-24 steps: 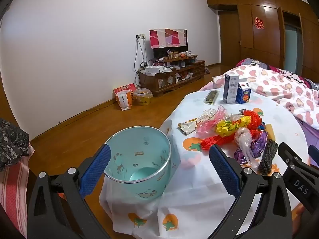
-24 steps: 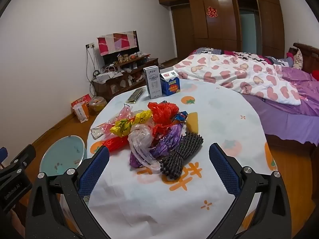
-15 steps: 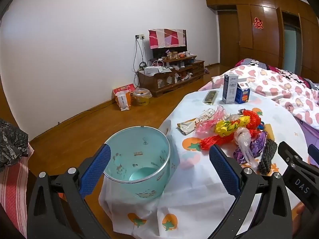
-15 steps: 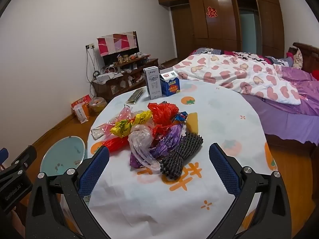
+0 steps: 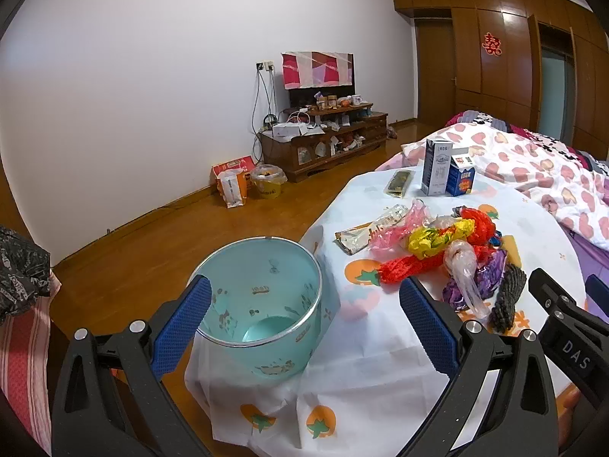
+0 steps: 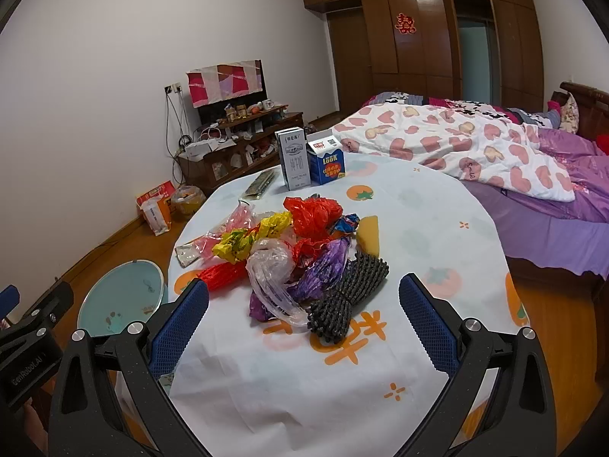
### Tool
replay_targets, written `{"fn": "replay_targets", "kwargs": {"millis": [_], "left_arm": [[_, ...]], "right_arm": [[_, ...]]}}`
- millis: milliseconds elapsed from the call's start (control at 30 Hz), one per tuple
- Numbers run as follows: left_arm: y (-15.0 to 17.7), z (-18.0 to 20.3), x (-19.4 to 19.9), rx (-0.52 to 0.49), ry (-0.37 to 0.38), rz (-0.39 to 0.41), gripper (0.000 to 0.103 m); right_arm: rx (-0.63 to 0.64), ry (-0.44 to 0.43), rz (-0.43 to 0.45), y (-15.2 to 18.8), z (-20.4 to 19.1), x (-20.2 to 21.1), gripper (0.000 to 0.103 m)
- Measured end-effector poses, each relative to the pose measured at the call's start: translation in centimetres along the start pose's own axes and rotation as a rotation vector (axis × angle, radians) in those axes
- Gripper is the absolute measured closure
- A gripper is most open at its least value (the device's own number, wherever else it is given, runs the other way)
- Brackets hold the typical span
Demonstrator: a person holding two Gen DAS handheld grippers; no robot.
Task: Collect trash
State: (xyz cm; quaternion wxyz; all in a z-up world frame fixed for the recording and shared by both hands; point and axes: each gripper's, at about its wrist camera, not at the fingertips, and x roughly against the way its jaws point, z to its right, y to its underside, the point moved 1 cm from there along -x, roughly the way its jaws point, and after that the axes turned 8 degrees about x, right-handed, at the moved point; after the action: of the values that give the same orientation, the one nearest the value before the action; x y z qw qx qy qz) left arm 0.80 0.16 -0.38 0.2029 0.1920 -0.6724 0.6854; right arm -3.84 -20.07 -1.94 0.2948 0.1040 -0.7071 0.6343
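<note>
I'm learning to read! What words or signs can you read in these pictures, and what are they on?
"LOOK": on the small blue carton on the table.
"DAS": on the black gripper body at the right edge of the left wrist view.
"GenRobot.AI": on the black gripper body at the left edge of the right wrist view.
Red double-happiness sign: on the wooden wardrobe door.
Tall grey carton: print too small to read.

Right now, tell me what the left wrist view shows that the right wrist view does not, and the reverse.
Only the left wrist view shows the inside bottom of the teal bin and a striped cloth at its left edge. Only the right wrist view shows the bed's purple sheet and headboard. Both show the trash pile, the two cartons, the heart quilt and the TV stand. Each hand-held gripper is open and empty.
</note>
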Motion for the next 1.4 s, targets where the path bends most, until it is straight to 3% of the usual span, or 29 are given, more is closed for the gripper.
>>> {"fn": "replay_targets", "kwargs": {"millis": [1400], "left_arm": [[-0.09,-0.22,0.31,0.005,0.004,0.000,0.006]], "right_arm": [[-0.005,-0.005,-0.003,-0.20,-0.05,0.05,0.005]]}}
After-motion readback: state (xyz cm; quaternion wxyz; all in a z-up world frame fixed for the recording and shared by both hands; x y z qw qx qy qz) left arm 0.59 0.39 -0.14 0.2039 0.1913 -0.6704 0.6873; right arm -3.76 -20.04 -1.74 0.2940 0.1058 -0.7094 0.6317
